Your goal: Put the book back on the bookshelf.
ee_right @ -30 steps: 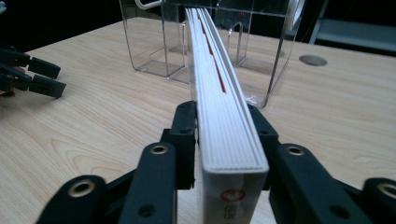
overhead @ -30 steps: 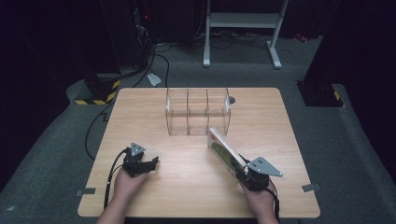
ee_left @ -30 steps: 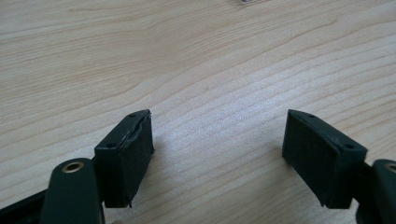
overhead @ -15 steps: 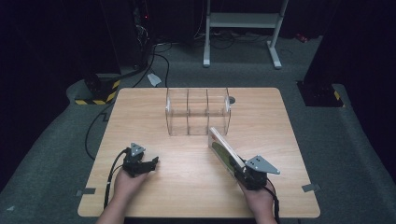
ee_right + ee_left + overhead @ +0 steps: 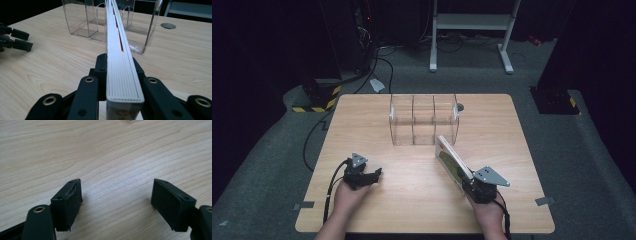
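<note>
Change since earlier frame: right gripper (image 5: 122,75) jaws have just been closing, now pinching a book (image 5: 452,162) on edge, raised over the table (image 5: 412,210) in front of the clear rack (image 5: 424,120). Left gripper (image 5: 116,200): jaws spread, nothing between, resting on table.

A pale wooden tabletop (image 5: 377,125) carries a clear three-compartment acrylic organizer (image 5: 424,119) near its far edge, beside a round cable hole (image 5: 460,107).

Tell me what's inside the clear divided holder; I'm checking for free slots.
The clear holder shows three compartments with nothing in them. The book, clamped in the right gripper, partly covers one compartment in the right gripper view.
</note>
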